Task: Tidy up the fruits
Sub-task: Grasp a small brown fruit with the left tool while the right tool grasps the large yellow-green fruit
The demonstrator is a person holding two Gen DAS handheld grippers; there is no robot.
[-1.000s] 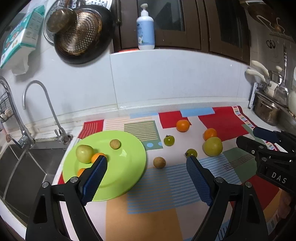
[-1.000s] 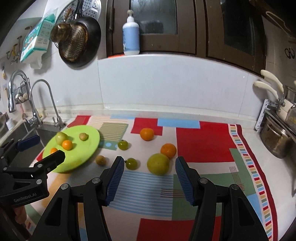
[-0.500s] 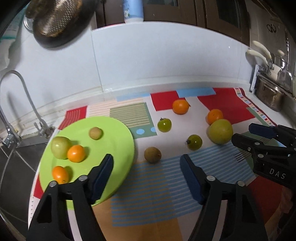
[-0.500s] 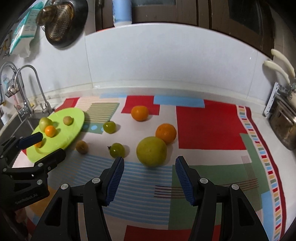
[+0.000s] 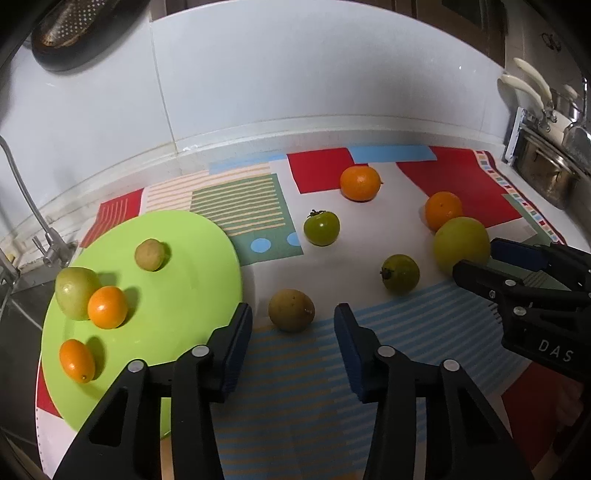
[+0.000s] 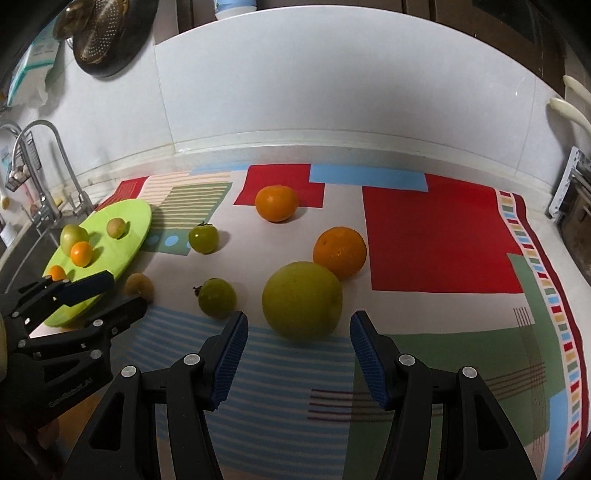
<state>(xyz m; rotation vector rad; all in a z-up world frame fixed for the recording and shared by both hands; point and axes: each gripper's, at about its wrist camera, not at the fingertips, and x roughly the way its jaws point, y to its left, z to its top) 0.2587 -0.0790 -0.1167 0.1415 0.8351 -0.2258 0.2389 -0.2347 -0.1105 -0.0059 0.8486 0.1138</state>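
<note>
Where plate crowds brown fruit

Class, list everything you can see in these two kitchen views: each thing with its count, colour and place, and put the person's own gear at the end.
Round lime-green plate: one, left end of mat.
Fruit on plate: four; pale green fruit, small tan fruit, two small orange fruits.
Small brown round fruit: one, on mat beside plate.
Green tomatoes: two, mid-mat.
Oranges: two, far side of mat.
Large yellow-green fruit: one, near side.
Patchwork mat: one, multicoloured, on counter.
Metal tap: one, far left.
Dark hanging pan: one, on wall.
Left gripper: black, blue pads, jaws closing with brown fruit ahead, untouched.
Right gripper: open before large fruit.
</note>
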